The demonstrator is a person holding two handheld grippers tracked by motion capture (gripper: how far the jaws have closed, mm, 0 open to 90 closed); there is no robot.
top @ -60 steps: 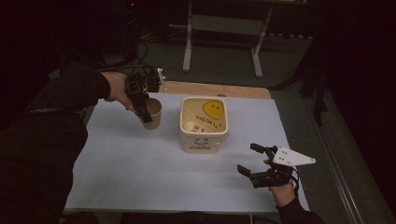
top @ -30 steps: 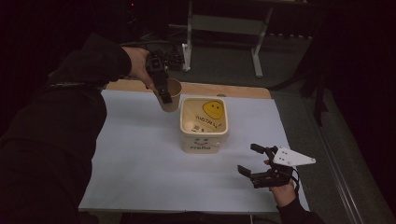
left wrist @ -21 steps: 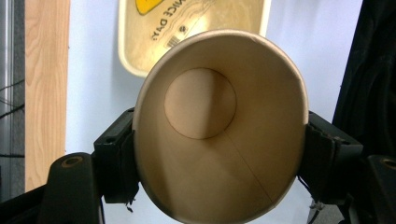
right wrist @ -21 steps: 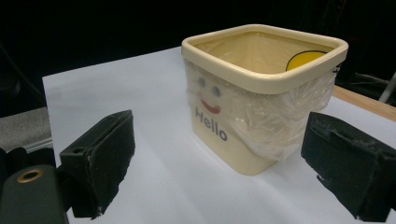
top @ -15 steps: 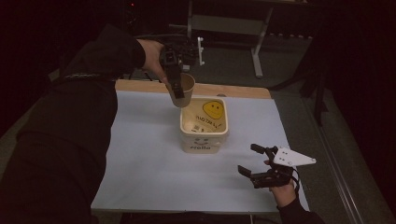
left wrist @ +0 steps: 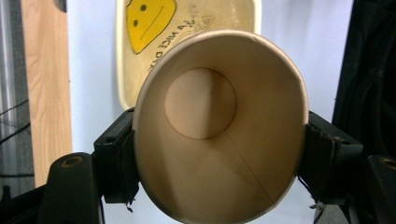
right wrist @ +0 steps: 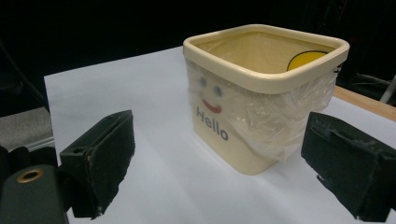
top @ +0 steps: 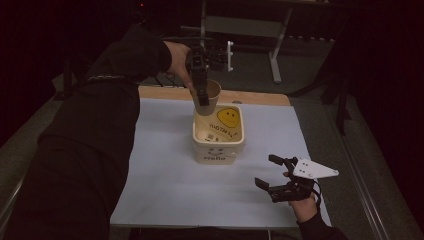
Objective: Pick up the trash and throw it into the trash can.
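The paper cup (top: 206, 97) hangs in the air above the far edge of the cream bin (top: 219, 135), clamped by its sides in the left gripper (top: 199, 80). The left arm reaches far forward from the left. The cup is tilted, its mouth facing up and toward the gripper. The right gripper (top: 280, 177) rests near the white sheet's (top: 160, 170) near-right corner, jaws apart, holding nothing.

wooden table (top: 260, 97) — white sheet (top: 165, 175), cream bin (top: 218, 150)
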